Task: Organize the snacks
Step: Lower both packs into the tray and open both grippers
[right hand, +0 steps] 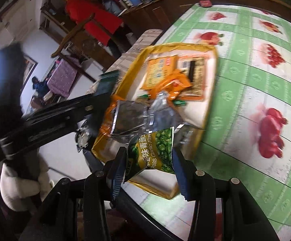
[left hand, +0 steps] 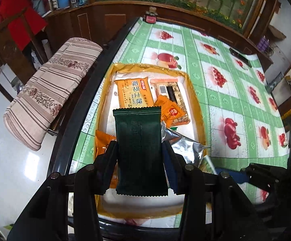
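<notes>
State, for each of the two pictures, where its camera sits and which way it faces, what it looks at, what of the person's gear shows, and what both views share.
Left wrist: sits on the left gripper, facing down its fingers at the yellow-rimmed tray of snacks; that gripper holds a dark green packet.
Right wrist: sits on the right gripper, facing down and leftward across the same tray; it holds a green pea packet, and the left gripper shows at left.
Shared: the tray, the orange biscuit packet, the fruit-print tablecloth.
</notes>
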Demonstrator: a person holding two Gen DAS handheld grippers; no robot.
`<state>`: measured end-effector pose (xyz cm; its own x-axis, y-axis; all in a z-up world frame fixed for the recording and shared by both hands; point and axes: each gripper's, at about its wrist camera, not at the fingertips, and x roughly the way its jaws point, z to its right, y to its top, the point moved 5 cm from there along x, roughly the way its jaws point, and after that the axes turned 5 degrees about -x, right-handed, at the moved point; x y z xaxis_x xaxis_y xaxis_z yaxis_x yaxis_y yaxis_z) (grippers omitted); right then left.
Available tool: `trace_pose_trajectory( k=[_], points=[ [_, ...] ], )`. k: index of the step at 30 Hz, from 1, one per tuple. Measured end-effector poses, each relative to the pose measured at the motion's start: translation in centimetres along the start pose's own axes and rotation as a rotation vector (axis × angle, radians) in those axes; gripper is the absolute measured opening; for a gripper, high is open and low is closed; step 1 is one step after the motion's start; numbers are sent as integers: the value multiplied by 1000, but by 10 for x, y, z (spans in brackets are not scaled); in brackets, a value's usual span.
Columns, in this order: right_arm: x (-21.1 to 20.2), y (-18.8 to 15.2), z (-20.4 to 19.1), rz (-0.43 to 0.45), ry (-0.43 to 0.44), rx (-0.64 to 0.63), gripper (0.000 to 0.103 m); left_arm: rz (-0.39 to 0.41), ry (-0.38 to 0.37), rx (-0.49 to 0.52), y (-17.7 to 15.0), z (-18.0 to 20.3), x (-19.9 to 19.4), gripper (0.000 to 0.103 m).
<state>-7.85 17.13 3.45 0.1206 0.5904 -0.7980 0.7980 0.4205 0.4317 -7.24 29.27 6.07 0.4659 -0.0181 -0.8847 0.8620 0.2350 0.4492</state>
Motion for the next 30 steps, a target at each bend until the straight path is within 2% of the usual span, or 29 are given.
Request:
trace_pose_trajectory(
  k=[5, 11, 22, 30],
  points=[
    [23, 2, -14, -46, -4, -44, 46, -42, -16, 32, 3, -4, 20, 43],
    [40, 5, -14, -68, -32, -30, 46, -55, -36, 60, 15, -5, 34, 43],
    [52, 13, -27, -51, -102, -60, 47, -49, -37, 123, 28, -2, 51, 43],
    [54, 16, -42, -22, -186, -136, 47, -49, -40, 144, 29, -2, 57, 43]
  ],
)
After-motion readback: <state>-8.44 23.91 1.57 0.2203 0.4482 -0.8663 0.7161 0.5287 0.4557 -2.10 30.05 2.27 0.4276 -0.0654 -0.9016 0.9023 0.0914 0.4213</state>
